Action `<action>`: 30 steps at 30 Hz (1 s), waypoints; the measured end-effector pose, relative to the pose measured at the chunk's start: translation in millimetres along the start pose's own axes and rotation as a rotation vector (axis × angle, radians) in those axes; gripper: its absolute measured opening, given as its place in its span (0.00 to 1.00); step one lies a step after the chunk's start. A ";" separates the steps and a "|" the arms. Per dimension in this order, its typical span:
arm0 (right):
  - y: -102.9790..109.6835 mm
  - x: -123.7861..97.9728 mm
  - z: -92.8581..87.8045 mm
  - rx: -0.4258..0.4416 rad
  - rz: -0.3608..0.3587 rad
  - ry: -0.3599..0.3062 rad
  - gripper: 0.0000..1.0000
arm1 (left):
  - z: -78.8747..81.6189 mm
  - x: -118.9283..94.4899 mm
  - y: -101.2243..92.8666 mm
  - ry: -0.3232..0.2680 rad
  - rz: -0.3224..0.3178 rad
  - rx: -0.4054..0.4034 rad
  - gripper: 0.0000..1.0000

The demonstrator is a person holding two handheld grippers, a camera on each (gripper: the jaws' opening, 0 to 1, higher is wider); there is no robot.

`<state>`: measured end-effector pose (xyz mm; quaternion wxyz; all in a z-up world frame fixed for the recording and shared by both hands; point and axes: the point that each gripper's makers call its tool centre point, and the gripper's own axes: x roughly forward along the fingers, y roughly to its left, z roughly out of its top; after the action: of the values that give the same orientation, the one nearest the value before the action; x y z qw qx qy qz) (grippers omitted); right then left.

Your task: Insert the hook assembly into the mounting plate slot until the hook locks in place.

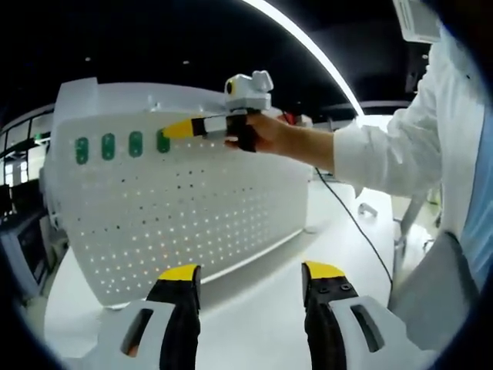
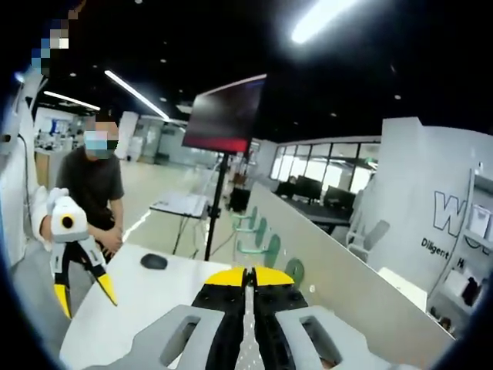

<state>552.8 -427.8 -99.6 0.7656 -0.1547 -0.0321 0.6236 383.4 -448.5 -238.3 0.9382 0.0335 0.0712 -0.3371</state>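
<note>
The white perforated mounting plate (image 1: pixel 192 208) stands upright on the table. Several green hooks (image 1: pixel 108 146) sit in a row along its upper left. A hand holds my right gripper (image 1: pixel 179 129) against the plate's top. Its yellow tips are shut and lie right beside the rightmost green hook (image 1: pixel 162 141). My left gripper (image 1: pixel 251 271) stands open and empty low in front of the plate. In the right gripper view the right gripper (image 2: pixel 248 276) is shut with nothing seen between its tips. The plate (image 2: pixel 339 285) runs edge-on there, with a green hook (image 2: pixel 294 271) just right of the tips. The left gripper (image 2: pixel 85 295) hangs open at the left.
The white table (image 1: pixel 269 316) carries a black cable (image 1: pixel 348 212) behind the plate and a black mouse (image 2: pixel 154 261). A white-sleeved arm (image 1: pixel 385 150) reaches in from the right. A seated person (image 2: pixel 96 185) and a dark screen on a stand (image 2: pixel 227 116) lie beyond the table.
</note>
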 end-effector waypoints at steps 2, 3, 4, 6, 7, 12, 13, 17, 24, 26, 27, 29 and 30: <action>-0.1 2.4 -1.2 -0.002 -0.001 0.003 0.00 | 1.1 -0.3 0.3 -0.004 0.002 0.001 0.54; 0.1 3.2 -1.4 -0.005 -0.004 0.000 0.00 | 1.7 -0.9 0.5 -0.006 0.003 0.003 0.54; 0.1 3.1 -1.4 -0.003 -0.005 -0.002 0.01 | 1.9 -1.3 0.9 -0.007 0.005 0.004 0.54; 0.2 1.8 -1.3 0.002 -0.008 -0.008 0.01 | 3.0 -2.0 1.5 -0.011 0.008 0.004 0.54; 0.6 1.2 -1.3 -0.001 -0.011 -0.009 0.01 | 3.4 -2.3 1.6 -0.012 0.009 0.004 0.54; 0.9 -1.2 -1.4 -0.018 -0.017 -0.001 0.03 | 2.7 -1.8 0.6 -0.008 0.007 0.008 0.55; 0.8 -2.6 -2.0 -0.020 -0.019 0.002 0.03 | 2.5 -1.6 0.3 -0.007 0.007 0.008 0.55; 2.6 -6.3 -4.1 -0.021 -0.026 0.008 0.10 | 1.4 -1.2 -0.1 -0.003 0.006 0.010 0.55; 3.0 -13.8 -2.9 -0.019 -0.048 -0.003 0.22 | 0.2 0.2 -2.0 0.005 -0.002 0.013 0.55; 2.3 -15.0 -2.9 -0.016 -0.056 -0.004 0.24 | 0.6 0.4 -2.0 0.005 -0.002 0.015 0.55; 3.0 -16.1 -2.9 -0.016 -0.057 -0.004 0.24 | 0.9 0.5 -2.0 0.005 -0.002 0.015 0.55; 4.0 -17.3 -2.5 -0.009 -0.061 -0.009 0.27 | 1.4 0.5 -1.3 0.004 -0.001 0.016 0.55; 4.2 -17.5 -2.4 -0.006 -0.062 -0.010 0.29 | 1.6 0.4 -0.9 0.004 0.000 0.016 0.55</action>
<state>545.6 -444.4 -100.5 0.7840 -0.1529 -0.0427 0.6001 383.3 -449.7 -236.8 0.9378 0.0414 0.0705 -0.3375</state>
